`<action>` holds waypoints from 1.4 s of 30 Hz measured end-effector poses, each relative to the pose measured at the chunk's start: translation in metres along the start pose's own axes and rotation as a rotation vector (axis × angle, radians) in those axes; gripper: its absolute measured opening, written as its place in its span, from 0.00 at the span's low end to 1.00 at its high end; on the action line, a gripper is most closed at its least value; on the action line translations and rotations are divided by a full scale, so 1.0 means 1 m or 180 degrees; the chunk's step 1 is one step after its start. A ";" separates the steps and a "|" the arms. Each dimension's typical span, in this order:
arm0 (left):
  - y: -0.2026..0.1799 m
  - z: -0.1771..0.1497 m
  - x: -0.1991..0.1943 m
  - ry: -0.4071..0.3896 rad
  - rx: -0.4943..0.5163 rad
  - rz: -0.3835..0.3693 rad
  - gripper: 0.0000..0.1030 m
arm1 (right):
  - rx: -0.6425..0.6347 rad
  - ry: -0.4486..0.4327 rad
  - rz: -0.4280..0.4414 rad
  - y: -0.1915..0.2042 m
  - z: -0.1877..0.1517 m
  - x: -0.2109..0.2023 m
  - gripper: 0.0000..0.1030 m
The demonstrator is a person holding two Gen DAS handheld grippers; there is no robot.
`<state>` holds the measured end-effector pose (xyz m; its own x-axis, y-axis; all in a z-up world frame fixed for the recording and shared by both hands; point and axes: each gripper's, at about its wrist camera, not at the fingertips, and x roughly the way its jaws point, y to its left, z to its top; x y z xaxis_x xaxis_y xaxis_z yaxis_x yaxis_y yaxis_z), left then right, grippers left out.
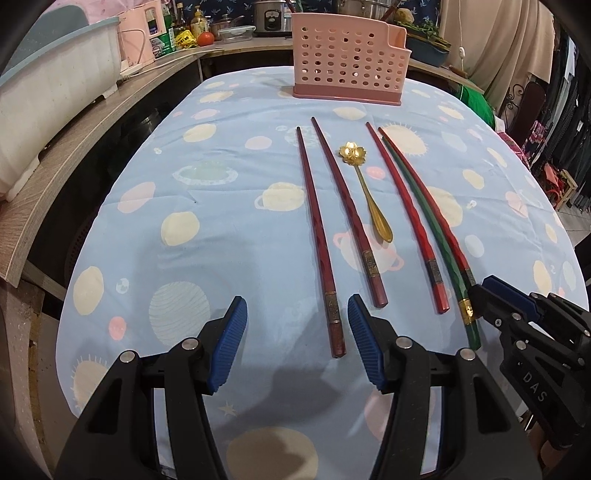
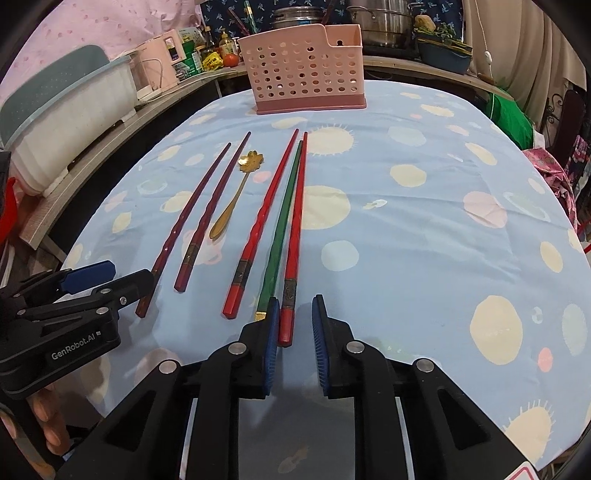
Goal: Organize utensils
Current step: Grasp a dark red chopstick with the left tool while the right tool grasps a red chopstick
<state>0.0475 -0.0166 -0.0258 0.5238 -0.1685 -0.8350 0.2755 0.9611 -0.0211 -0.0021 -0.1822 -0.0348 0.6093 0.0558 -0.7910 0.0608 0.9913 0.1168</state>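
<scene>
Several chopsticks lie side by side on the blue planet-print cloth: two dark red [image 1: 320, 236] [image 1: 347, 210], two bright red [image 1: 406, 218] [image 2: 294, 236] and one green [image 2: 280, 229]. A gold flower-handled spoon [image 1: 365, 188] lies between them. A pink perforated utensil holder [image 1: 347, 59] stands at the far end, also in the right wrist view [image 2: 304, 70]. My left gripper [image 1: 297, 339] is open around the near end of the leftmost dark red chopstick. My right gripper [image 2: 294, 336] is open with the near end of the rightmost bright red chopstick between its pads.
A wooden counter [image 1: 74, 140] runs along the left with a white dish rack [image 1: 48, 92], bottles and a tomato [image 1: 205, 38]. Pots [image 2: 384, 18] stand behind the holder. Green and pink cloth [image 2: 517, 118] hangs off the table's right edge.
</scene>
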 end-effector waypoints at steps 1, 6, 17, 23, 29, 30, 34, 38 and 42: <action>0.001 0.000 0.001 0.0005 -0.0002 0.0002 0.52 | 0.0002 0.0000 0.0001 0.000 0.000 0.000 0.15; 0.001 -0.003 0.006 0.0053 -0.0007 0.0015 0.52 | 0.0002 -0.0016 -0.0015 -0.001 -0.001 0.001 0.12; -0.001 -0.006 0.006 0.0019 0.0028 -0.0019 0.47 | 0.0005 -0.0019 -0.0014 -0.002 -0.001 0.000 0.08; -0.002 -0.007 0.005 0.0009 0.0049 -0.0052 0.31 | 0.0007 -0.0021 -0.0009 -0.003 -0.001 0.000 0.08; -0.004 -0.008 0.003 0.0016 0.0084 -0.0089 0.13 | 0.0010 -0.0020 -0.0012 -0.003 -0.002 0.000 0.07; -0.004 -0.008 0.003 0.0019 0.0086 -0.0094 0.11 | 0.0018 -0.0019 -0.0007 -0.004 -0.002 0.000 0.07; -0.005 -0.008 0.002 0.0038 0.0090 -0.0110 0.07 | 0.0059 -0.0016 0.0006 -0.008 -0.004 -0.003 0.07; -0.005 -0.008 -0.001 0.0052 0.0093 -0.0128 0.07 | 0.0101 -0.0021 0.0014 -0.012 -0.006 -0.006 0.07; -0.005 -0.006 -0.007 0.0048 0.0078 -0.0149 0.07 | 0.0132 -0.0065 0.0025 -0.016 -0.004 -0.014 0.07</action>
<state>0.0375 -0.0189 -0.0234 0.4977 -0.2097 -0.8416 0.3193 0.9465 -0.0470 -0.0154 -0.1985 -0.0280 0.6258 0.0607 -0.7776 0.0883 0.9850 0.1480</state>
